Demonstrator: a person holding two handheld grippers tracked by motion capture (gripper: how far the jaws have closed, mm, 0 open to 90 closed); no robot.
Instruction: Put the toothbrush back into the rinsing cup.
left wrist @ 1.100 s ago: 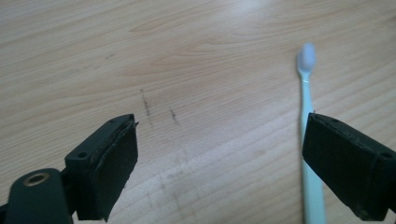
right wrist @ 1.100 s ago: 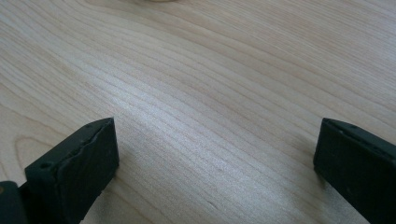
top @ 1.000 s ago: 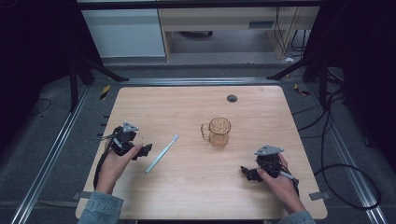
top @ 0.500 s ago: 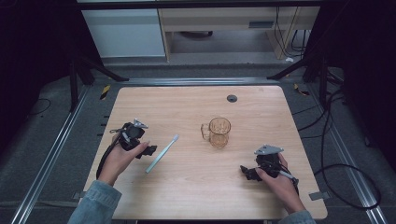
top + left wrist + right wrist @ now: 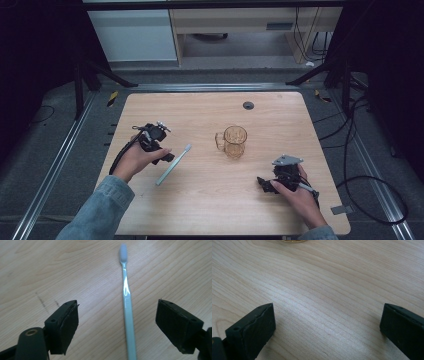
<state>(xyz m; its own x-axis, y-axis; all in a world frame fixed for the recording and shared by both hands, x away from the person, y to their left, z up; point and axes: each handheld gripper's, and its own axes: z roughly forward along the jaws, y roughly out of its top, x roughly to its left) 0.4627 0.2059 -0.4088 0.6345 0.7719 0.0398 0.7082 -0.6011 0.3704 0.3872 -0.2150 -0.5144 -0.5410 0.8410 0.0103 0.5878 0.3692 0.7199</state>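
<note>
1. Wooden worktop (image 5: pixel 210 205) stands among dark floor and cables.
2. Amber mug (image 5: pixel 234 141) sits near centre.
3. Left hand-held gripper (image 5: pixel 117 322), jaws spread but just closing, straddles the toothbrush (image 5: pixel 128 315) without touching.
4. Right hand-held gripper (image 5: pixel 327 327) rests spread, empty.

No text, label, brand, number or sign could be read anywhere in these pictures. The toothbrush (image 5: pixel 127 315) carried no legible marking on its pale handle, the amber mug (image 5: pixel 234 141) bore no print, and the wooden surface (image 5: pixel 210 200) showed only grain and a few dark scuffs. The yellow-and-black striped tabs (image 5: pixel 113 98) on the floor rails carried no lettering that could be made out, and the cabinet fronts behind were too small and dim to tell.
</note>
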